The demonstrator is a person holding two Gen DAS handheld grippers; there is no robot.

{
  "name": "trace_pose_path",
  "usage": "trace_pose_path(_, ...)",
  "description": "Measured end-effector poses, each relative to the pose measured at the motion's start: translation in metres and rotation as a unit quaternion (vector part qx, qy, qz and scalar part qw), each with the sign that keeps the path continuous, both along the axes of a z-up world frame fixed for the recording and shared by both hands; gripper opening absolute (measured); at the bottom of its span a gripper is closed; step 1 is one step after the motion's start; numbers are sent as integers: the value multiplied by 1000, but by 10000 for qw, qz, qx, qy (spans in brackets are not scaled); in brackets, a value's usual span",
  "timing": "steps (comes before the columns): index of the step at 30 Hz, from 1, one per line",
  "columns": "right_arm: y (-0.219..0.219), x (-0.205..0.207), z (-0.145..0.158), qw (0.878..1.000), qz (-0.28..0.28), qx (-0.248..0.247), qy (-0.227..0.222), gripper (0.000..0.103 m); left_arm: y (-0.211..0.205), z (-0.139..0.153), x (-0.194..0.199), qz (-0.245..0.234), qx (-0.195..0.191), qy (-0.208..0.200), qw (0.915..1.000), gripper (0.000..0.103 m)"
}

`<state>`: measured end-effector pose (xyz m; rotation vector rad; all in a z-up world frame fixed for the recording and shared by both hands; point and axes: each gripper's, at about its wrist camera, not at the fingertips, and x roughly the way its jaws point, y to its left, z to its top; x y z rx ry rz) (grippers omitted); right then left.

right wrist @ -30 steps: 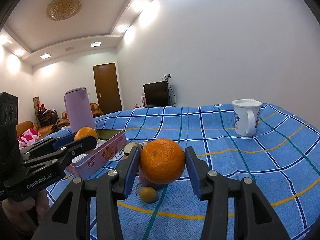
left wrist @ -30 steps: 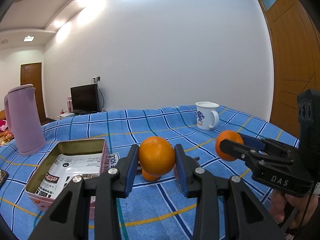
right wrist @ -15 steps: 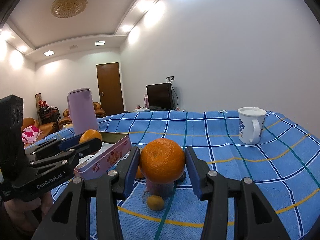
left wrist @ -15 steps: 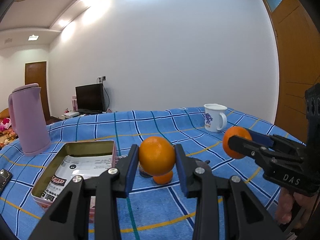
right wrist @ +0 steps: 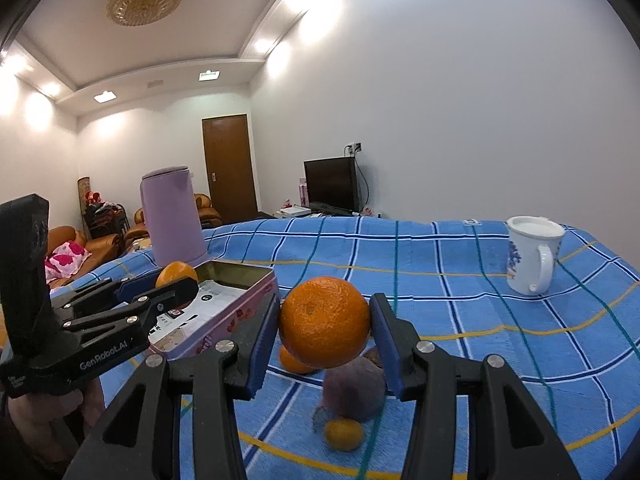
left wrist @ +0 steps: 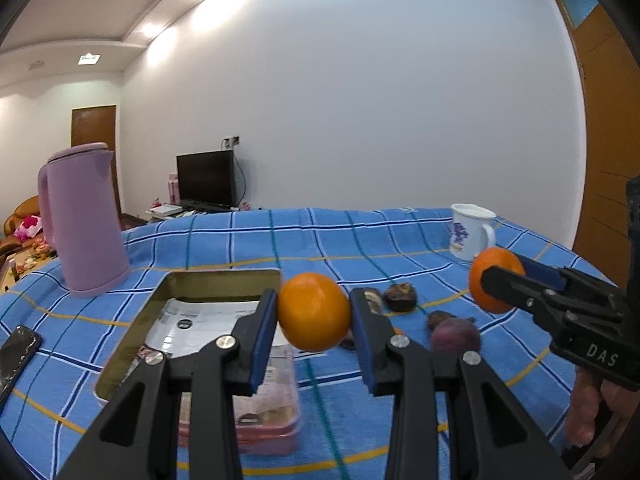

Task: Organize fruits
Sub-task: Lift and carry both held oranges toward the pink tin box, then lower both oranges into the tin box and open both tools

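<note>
My left gripper is shut on an orange and holds it in the air at the near right edge of the open pink tin. In the right wrist view that gripper and its orange hang over the tin. My right gripper is shut on a second orange, above a purple fruit, a small orange and another orange on the blue checked cloth. From the left wrist view, the right gripper appears at the right with its orange.
A lilac kettle stands behind the tin at the left. A white mug stands at the far right. Brown shrivelled fruits and a purple fruit lie right of the tin. A dark phone lies at the left edge.
Both grippers have moved left across the table with their oranges. The tin now lies closer under the left gripper, and the loose fruit has shifted right in the left wrist view.
</note>
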<state>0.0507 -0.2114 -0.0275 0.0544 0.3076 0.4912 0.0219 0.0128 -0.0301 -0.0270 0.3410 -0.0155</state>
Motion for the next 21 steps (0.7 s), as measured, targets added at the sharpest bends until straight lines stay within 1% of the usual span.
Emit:
trace_pose_path(6, 22, 5, 0, 9998, 172, -113, 25, 48, 21, -3, 6, 227, 15, 135, 9996, 38)
trace_pose_path(21, 73, 25, 1, 9976, 572, -380, 132, 48, 66, -8, 17, 545, 9, 432, 9976, 38)
